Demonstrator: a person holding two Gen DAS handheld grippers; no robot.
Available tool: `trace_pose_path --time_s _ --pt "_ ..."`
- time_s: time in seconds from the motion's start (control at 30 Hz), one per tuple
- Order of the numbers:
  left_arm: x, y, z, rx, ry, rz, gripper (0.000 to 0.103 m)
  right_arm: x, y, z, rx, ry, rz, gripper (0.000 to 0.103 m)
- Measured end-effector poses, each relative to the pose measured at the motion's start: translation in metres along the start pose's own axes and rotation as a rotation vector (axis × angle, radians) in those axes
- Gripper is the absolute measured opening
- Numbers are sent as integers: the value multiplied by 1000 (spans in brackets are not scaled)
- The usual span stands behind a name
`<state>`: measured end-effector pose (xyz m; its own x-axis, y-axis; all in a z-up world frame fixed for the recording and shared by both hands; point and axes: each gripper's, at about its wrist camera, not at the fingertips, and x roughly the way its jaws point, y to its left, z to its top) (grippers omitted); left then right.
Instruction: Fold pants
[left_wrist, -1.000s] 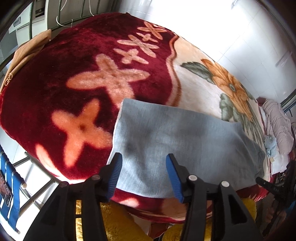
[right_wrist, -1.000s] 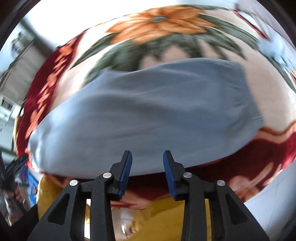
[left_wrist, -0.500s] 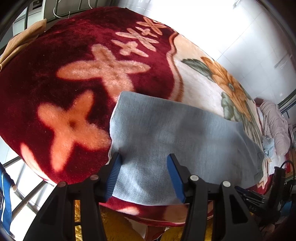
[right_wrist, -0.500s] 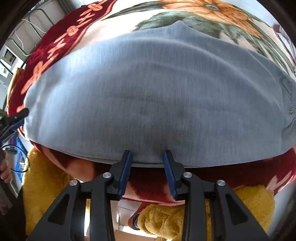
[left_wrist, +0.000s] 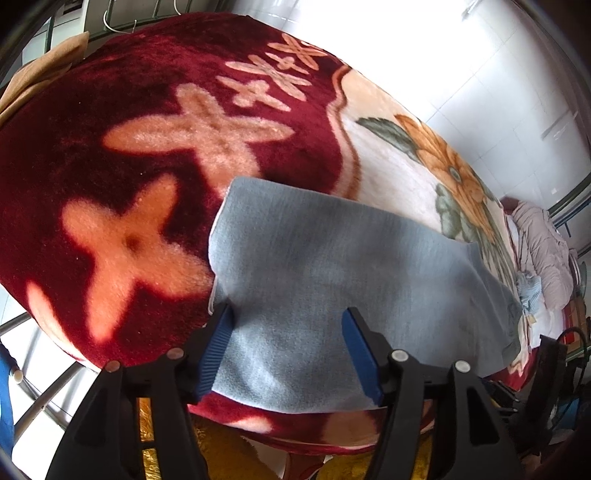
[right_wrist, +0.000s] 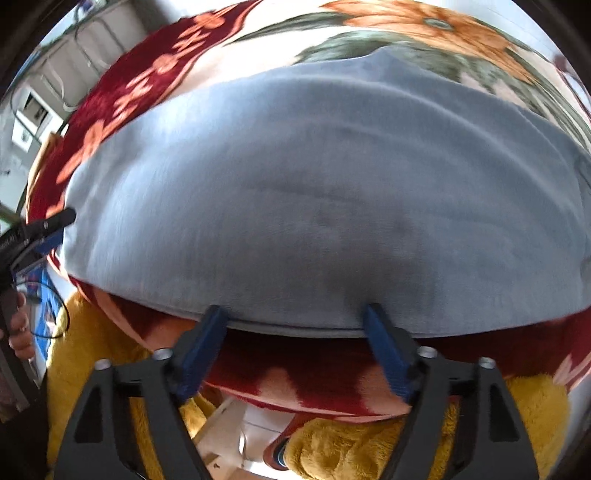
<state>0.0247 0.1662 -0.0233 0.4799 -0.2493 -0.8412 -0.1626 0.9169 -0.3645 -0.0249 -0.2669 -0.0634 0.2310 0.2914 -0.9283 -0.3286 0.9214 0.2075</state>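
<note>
Light blue-grey pants (left_wrist: 332, 273) lie flat along the near edge of a bed, on a red and cream flowered blanket (left_wrist: 147, 147). My left gripper (left_wrist: 288, 328) is open, its blue pads either side of the pants' near left end, close above the cloth. In the right wrist view the pants (right_wrist: 314, 192) fill the frame. My right gripper (right_wrist: 295, 317) is open wide at the pants' near folded edge, the fingertips touching or just short of it. Neither gripper holds cloth. The left gripper (right_wrist: 48, 225) shows at the pants' left end.
The blanket's near edge (right_wrist: 314, 380) drops off over a yellow plush layer (right_wrist: 369, 443). A pile of pale bedding (left_wrist: 539, 254) lies at the bed's far right. A metal bed frame (left_wrist: 33, 391) and tiled floor show at the lower left.
Both grippers have moved in closer to the pants' near edge. The right gripper's jaws have opened wider. The pants have not moved.
</note>
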Motion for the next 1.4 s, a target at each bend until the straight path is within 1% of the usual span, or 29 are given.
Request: trace_pose_path --time_s 0.1,0.23,0.27,0.37,0.4,0.47,0.57,0.63,0.7,0.8,0.87,0.9,0.93,0.97,1.0,1.03,1.1,1.17,1.3,1.4 --pt "1 -5 -1 37 7 7 69 1 7 -2 -29 -5 -29 84" --pt "-4 -8 -1 44 8 34 68 -4 8 -6 -34 -14 -33 83" --pt "-8 -7 0 41 -2 46 67 -5 7 -7 -26 -19 -29 82" --pt "-22 -5 2 58 -74 121 66 -13 3 -10 0 -40 -17 77" --pt "-23 -3 4 70 -82 140 66 -15 1 -11 9 -48 -11 76" --pt "-19 3 6 62 -64 140 66 -18 -1 -11 24 -62 4 74" --pt "-6 13 6 14 -21 103 66 -26 -1 -9 36 -93 26 71" --pt "-2 12 5 27 -25 111 66 -30 1 -7 36 -120 34 71" --pt "0 4 3 68 -25 142 66 -34 0 -7 35 -139 44 71" --pt "6 -6 1 124 -27 206 65 -33 -4 -7 49 -136 60 71" --pt "7 -9 -1 126 -33 222 58 -31 -5 -7 57 -129 70 69" --pt "6 -11 -1 124 -33 208 45 -29 -5 -5 60 -127 73 67" --pt "6 -13 -2 125 -33 200 37 -29 -6 -6 64 -127 74 67" --pt "7 -16 -2 131 -33 196 32 -29 -7 -5 69 -127 75 67" --pt "7 -19 -2 140 -31 187 22 -28 -7 -5 76 -127 77 67" --pt "7 -22 -2 146 -31 174 16 -28 -9 -5 84 -127 81 66" --pt "5 -24 -2 143 -38 162 13 -30 -12 -5 99 -133 90 66" --pt "-1 -24 -1 125 -48 136 13 -34 -14 -5 104 -146 92 66" --pt "-23 -29 4 77 -81 52 12 -39 -19 -6 119 -166 100 66" --pt "-42 -50 7 88 -108 -23 12 -42 -23 -6 131 -177 104 66"
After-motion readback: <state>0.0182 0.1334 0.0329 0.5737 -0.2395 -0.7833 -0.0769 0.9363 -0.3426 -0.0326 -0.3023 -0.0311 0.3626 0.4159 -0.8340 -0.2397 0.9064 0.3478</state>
